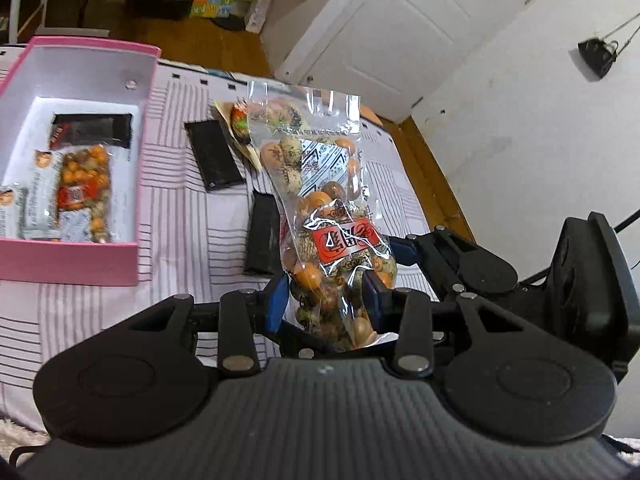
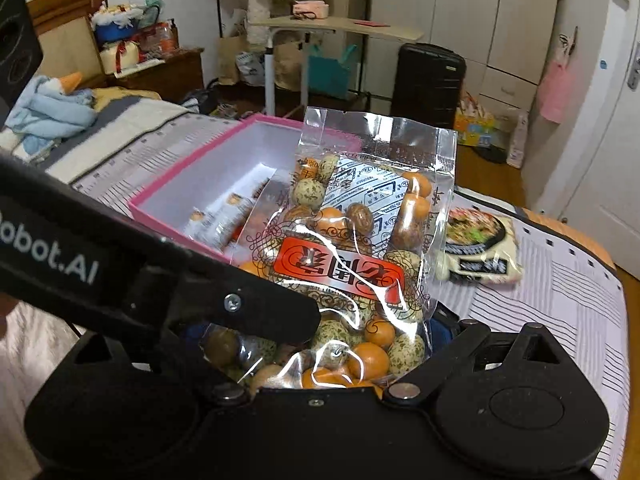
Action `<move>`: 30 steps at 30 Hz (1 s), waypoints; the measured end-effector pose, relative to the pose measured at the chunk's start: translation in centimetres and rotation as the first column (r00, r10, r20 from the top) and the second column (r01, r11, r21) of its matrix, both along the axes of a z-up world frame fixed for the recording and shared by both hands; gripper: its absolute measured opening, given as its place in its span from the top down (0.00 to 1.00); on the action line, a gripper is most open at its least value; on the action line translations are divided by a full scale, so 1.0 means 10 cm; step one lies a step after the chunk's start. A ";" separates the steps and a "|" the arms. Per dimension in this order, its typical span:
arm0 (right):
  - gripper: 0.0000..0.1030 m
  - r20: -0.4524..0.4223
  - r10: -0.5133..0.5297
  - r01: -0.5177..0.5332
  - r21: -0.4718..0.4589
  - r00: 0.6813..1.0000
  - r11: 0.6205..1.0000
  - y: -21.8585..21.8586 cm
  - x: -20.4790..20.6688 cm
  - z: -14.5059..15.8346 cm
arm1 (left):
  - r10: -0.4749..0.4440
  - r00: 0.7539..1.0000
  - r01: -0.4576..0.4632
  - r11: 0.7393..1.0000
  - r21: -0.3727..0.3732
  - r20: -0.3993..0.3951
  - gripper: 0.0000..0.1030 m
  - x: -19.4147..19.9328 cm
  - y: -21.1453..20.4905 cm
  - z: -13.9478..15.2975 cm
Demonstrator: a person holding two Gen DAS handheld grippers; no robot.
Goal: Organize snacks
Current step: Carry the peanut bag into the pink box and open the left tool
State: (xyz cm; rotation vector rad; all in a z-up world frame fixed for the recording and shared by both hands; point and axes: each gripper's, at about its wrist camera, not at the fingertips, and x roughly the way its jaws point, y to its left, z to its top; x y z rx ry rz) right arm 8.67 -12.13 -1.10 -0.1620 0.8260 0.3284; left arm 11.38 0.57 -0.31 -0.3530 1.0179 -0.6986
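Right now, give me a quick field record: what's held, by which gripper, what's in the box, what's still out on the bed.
held item: clear bag of coated nuts
left gripper: shut on the bag's lower part
right gripper: beside the bag, grip unclear
pink box: open, holds another nut bag, white bars, dark packet
left out: two dark packets, noodle packet
surface: striped bedsheet

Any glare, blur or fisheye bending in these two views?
Left wrist: glare streaks on the clear bag, box contents slightly smeared, door edges bowed. Right wrist: bright glare on the bag, noodle pack soft, wardrobe lines curved.
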 end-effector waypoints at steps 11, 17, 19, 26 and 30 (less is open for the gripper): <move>0.01 0.002 0.177 -0.177 0.034 0.984 0.984 0.70 0.56 0.07 | 0.156 0.987 -0.158 0.987 0.043 0.043 0.63 0.29 0.66 0.16; 0.01 -0.029 0.238 -0.232 0.135 0.971 0.963 0.94 0.90 -0.08 | 0.241 0.969 -0.244 0.967 0.077 0.047 0.63 0.54 1.11 0.04; 0.01 -0.046 0.245 -0.234 0.162 0.969 0.959 1.00 1.01 -0.16 | 0.265 0.964 -0.266 0.960 0.086 0.026 0.62 0.64 1.21 -0.08; 0.01 -0.126 0.219 -0.190 0.205 0.968 0.960 1.22 1.41 -0.51 | 0.313 0.949 -0.309 0.945 0.105 -0.021 0.61 1.07 1.39 -0.53; 0.01 -0.181 0.169 -0.123 0.239 0.969 0.963 1.18 1.60 -0.67 | 0.305 0.952 -0.300 0.945 0.131 -0.020 0.60 1.30 1.42 -0.67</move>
